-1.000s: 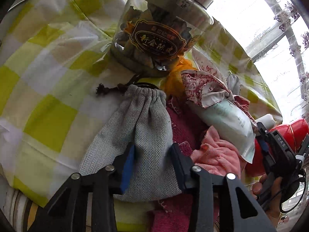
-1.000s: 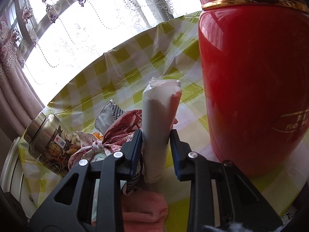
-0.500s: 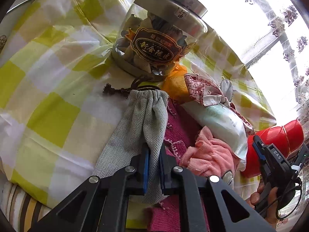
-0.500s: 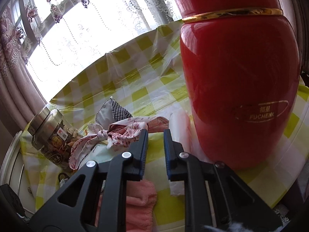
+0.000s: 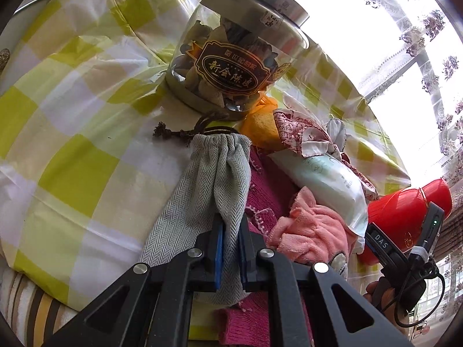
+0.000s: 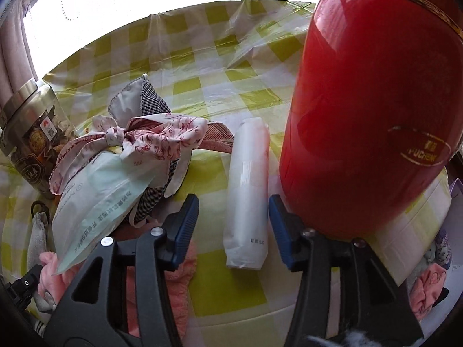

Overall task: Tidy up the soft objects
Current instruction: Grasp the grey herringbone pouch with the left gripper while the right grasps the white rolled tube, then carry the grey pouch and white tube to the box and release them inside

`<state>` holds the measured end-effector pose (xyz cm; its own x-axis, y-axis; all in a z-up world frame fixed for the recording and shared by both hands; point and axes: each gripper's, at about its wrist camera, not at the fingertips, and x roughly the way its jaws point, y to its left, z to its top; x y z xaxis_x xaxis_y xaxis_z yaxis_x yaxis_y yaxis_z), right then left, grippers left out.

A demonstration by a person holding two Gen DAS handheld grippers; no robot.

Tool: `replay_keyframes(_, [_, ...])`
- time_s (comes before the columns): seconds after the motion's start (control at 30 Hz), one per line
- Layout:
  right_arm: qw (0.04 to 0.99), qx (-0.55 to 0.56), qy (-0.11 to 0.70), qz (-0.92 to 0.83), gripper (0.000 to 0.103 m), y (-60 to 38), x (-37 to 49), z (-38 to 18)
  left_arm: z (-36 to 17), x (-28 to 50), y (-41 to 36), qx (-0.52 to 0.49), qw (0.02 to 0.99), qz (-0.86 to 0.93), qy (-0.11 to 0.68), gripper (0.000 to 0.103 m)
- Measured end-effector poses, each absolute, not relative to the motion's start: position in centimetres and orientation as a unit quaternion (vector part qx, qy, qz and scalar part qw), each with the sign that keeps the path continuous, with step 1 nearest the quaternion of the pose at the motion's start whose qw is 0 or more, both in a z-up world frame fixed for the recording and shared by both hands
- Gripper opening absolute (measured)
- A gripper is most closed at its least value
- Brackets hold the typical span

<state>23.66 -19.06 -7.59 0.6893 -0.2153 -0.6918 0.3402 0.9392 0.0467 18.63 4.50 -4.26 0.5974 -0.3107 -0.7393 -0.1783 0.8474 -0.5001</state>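
My left gripper (image 5: 230, 225) is shut on the lower part of a grey herringbone drawstring pouch (image 5: 214, 179), which bunches between the blue pads. The pouch lies against a magenta knit cloth (image 5: 266, 190) and a pink towel (image 5: 312, 228). My right gripper (image 6: 233, 201) is opening. A white tissue pack (image 6: 249, 179) lies flat on the table between its jaws, and the pads do not touch it. A pale wipes pack (image 6: 98, 185) and a knotted patterned scarf (image 6: 156, 133) rest to the left.
A glass jar (image 5: 231, 52) with a metal lid stands just behind the pouch's drawstring. A large red jar (image 6: 370, 101) stands close on the right of the white pack. A green-checked tablecloth (image 6: 202, 86) covers the table. A hand holds the right gripper's handle.
My left jaws closed onto the grey pouch. My right gripper, which held the white pack upright, lowered and let it go; the pack now lies on the table and the jaws have spread.
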Motion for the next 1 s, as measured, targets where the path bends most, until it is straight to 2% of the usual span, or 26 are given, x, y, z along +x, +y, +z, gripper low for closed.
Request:
replay_keyframes(0.27, [0.898, 0.058, 0.406, -0.160, 0.054, -19.2, 25.6, -9.5, -4.2, 18.7, 4.2, -0.266, 0.854, -0.040, 0.446, 0.009])
replay_keyframes(0.4, [0.899, 0.060, 0.407, -0.148, 0.035, -19.4, 25.6, -9.7, -3.8, 18.4, 3.9, -0.258, 0.860, -0.045, 0.437, 0.009])
replay_keyframes(1.0, [0.935, 0.061, 0.348, -0.038, 0.035, -18.1, 16.9, -5.2, -0.4, 15.1, 3.1, -0.235, 0.902, -0.047, 0.359, 0.005])
